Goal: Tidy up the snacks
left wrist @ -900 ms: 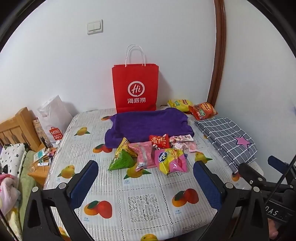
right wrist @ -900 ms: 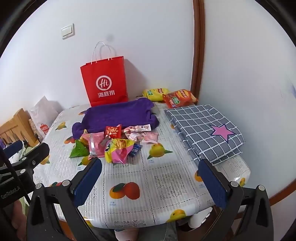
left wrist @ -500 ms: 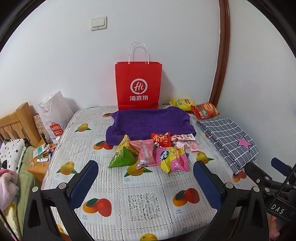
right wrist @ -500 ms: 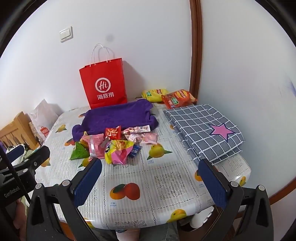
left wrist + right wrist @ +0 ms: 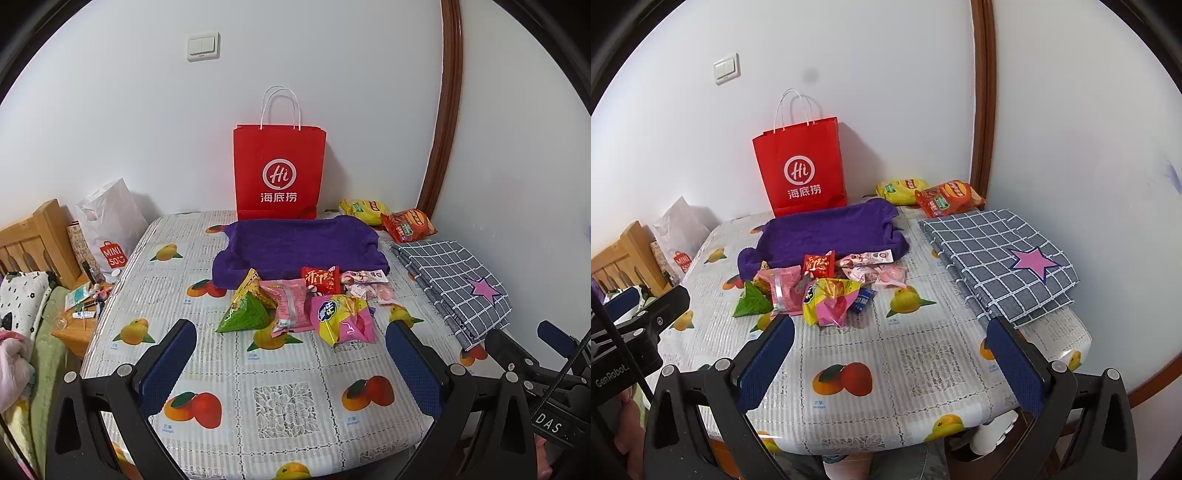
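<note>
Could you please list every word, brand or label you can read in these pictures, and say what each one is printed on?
"Hi" with "海底捞" beneath: red paper bag.
"MINI SO": white plastic bag, on its red logo.
"DAS": right gripper's housing, seen from the left wrist.
"GenRobot": left gripper's housing, seen from the right wrist.
Snack packets, the two chip bags and the tablecloth captions: too small or blurred to read.
</note>
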`<action>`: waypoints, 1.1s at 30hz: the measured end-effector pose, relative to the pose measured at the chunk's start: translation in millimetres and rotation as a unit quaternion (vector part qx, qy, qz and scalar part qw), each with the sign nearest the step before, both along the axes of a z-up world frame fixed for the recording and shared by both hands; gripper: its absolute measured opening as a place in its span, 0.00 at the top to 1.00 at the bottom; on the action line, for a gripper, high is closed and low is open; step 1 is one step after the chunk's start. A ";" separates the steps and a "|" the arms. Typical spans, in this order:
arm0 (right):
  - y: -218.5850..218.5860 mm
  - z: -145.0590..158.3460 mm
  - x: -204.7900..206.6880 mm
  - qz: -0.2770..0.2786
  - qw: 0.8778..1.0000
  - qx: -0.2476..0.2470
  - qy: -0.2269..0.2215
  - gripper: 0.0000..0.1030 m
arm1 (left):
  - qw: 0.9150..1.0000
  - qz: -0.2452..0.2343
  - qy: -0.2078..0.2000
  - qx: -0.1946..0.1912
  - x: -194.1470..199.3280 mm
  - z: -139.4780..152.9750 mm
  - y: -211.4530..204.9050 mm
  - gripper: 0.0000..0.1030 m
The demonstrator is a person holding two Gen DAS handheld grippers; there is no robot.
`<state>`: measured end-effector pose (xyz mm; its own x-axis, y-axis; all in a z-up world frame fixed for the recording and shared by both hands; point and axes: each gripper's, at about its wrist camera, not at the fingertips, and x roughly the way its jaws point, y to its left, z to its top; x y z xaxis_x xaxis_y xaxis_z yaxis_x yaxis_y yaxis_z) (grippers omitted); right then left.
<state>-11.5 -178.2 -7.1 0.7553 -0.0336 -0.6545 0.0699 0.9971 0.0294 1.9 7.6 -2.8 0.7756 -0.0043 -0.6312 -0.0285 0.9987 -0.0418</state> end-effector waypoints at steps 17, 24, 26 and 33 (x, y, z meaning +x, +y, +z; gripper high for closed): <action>-0.3 3.0 -5.7 0.001 1.000 -0.001 -0.010 0.00 | 1.000 -0.002 -0.003 -0.003 -3.3 2.0 0.1 0.00; 2.0 3.9 -7.0 0.003 1.000 -0.002 -0.012 0.00 | 1.000 0.000 -0.003 -0.003 -3.7 2.5 -0.4 0.00; 2.5 4.5 -7.8 0.003 1.000 -0.004 -0.012 0.00 | 1.000 0.000 -0.003 -0.004 -5.1 2.0 0.0 0.00; 4.9 4.6 -8.4 0.005 1.000 -0.005 -0.011 0.00 | 1.000 0.001 -0.002 -0.006 -6.8 1.5 2.1 0.00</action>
<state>-19.9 -173.4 -2.6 0.7703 -0.0336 -0.6367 0.0602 0.9980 0.0201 -4.9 9.7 -1.3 0.7780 -0.0096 -0.6282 -0.0308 0.9981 -0.0534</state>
